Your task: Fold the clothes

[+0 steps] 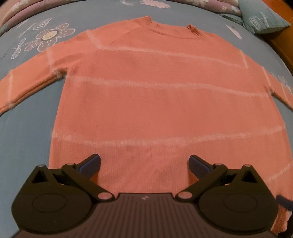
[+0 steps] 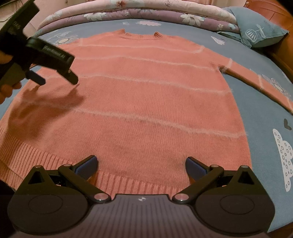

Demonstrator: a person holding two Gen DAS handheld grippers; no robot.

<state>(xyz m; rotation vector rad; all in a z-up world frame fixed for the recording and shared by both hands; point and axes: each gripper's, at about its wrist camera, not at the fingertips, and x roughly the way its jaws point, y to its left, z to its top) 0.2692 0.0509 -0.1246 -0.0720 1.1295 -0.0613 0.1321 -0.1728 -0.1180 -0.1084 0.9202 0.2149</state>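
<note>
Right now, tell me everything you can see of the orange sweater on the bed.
The orange sweater is a knit with thin pale stripes, a ribbed round collar and a ribbed hem. It lies flat, spread out on the blue floral bedspread, collar at the far end, both sleeves stretched outward. The left gripper hovers open above its left side, casting a shadow; neither gripper holds it.

a home bedroom: flowered bedsheet [image 2: 265,117], pillow [image 2: 260,34], folded quilts [image 2: 139,11].
</note>
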